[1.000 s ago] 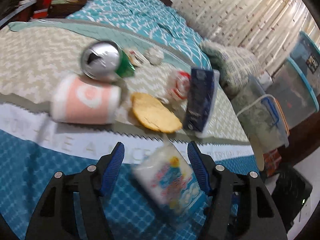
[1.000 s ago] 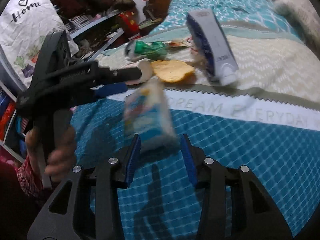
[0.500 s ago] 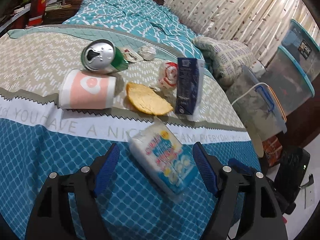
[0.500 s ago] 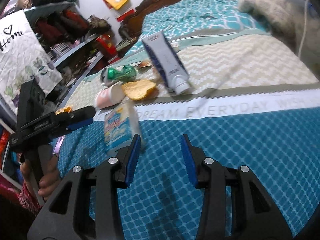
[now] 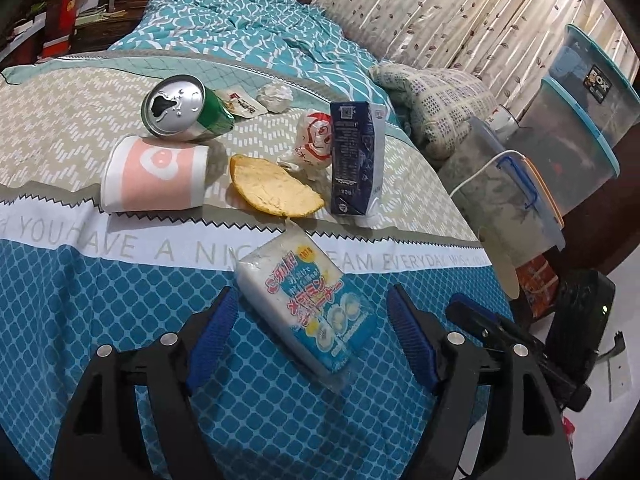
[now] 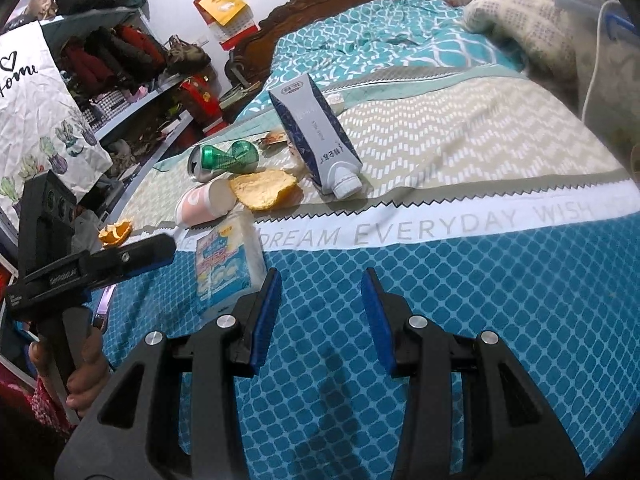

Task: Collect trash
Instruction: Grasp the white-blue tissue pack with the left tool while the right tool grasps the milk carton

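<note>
A bed [image 5: 100, 320] with a teal quilt carries the trash. At twelve o'clock of the left gripper [image 5: 310, 332] lie a carton [image 5: 354, 160], cup [image 5: 154, 174], can [image 5: 180, 106] and peel [image 5: 272, 188]. A packet [image 5: 304, 300] lies between its jaws, which have just been opening; the pads stand clear. The right gripper [image 6: 322, 318] is open on nothing, the packet at its ten o'clock.

A bed [image 5: 100, 304] fills both views, its cover blue-checked nearest the camera, then a white band of grey lettering, then a beige zigzag panel. A carved dark wooden headboard [image 6: 320, 0] stands at its far end. A patterned cushion [image 5: 436, 104] lies at the bed's edge before leaf-print curtains [image 5: 432, 8]. Clear storage bins [image 5: 576, 120] with teal rims are stacked beside the bed. Cluttered shelves [image 6: 120, 64] line the other wall.
</note>
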Demonstrator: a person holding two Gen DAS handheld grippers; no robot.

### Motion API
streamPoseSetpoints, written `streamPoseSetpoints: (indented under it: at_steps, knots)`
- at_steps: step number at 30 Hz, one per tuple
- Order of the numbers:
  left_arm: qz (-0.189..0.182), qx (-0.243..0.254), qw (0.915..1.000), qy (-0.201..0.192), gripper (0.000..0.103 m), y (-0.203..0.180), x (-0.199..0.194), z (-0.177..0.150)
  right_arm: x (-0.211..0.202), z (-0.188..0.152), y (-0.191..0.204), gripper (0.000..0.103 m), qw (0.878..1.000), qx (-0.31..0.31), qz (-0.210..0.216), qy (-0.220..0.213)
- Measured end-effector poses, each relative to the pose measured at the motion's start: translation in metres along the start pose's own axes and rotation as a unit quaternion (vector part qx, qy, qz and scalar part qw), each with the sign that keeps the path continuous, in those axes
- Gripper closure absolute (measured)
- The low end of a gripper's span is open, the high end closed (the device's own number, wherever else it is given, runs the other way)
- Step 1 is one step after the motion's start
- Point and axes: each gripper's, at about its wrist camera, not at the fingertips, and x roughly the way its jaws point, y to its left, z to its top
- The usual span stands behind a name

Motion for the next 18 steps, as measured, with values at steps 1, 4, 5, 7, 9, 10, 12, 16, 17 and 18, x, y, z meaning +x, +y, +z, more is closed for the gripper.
streamPoseSetpoints:
  at_steps: [1,4,5,7,9,10,12,16,17,18]
  knots:
    - [-0.003,-0.001,1.0,0.002,0.03,0.001,0.0,0.0,0.003,0.002,-0.002,0.058,1.0,0.001,-0.001,0.0]
    - [-0.014,-0.007,0.9998,0.009,0.03,0.007,0.002,0.001,0.019,0.008,-0.011,0.058,1.0,0.01,-0.024,0.005]
    - [-0.017,-0.009,0.9997,0.013,0.03,0.008,0.003,0.001,0.026,0.011,-0.015,0.058,0.999,0.017,-0.03,0.009]
    - [-0.023,-0.012,0.9994,0.024,0.026,0.01,0.008,0.0,0.036,0.013,-0.016,0.058,0.999,0.015,-0.038,0.012]
    - [-0.024,-0.016,0.999,0.033,0.022,0.01,0.014,0.0,0.046,0.013,-0.014,0.058,0.999,0.003,-0.048,0.018]
    - [-0.026,-0.018,0.9988,0.037,0.017,0.01,0.016,0.0,0.05,0.013,-0.012,0.058,0.998,-0.002,-0.051,0.022]
    - [-0.028,-0.023,0.9983,0.046,0.016,0.01,0.024,0.001,0.06,0.01,-0.004,0.058,0.998,-0.012,-0.044,0.034]
    - [-0.026,-0.036,0.9972,0.06,0.014,0.012,0.042,0.006,0.069,-0.003,0.039,0.058,0.995,-0.075,0.021,0.064]
    - [-0.025,-0.038,0.9971,0.061,0.014,0.012,0.046,0.008,0.07,-0.005,0.047,0.058,0.992,-0.086,0.046,0.074]
    - [-0.02,-0.038,0.9972,0.061,0.014,0.012,0.049,0.009,0.069,-0.005,0.052,0.059,0.991,-0.097,0.053,0.076]
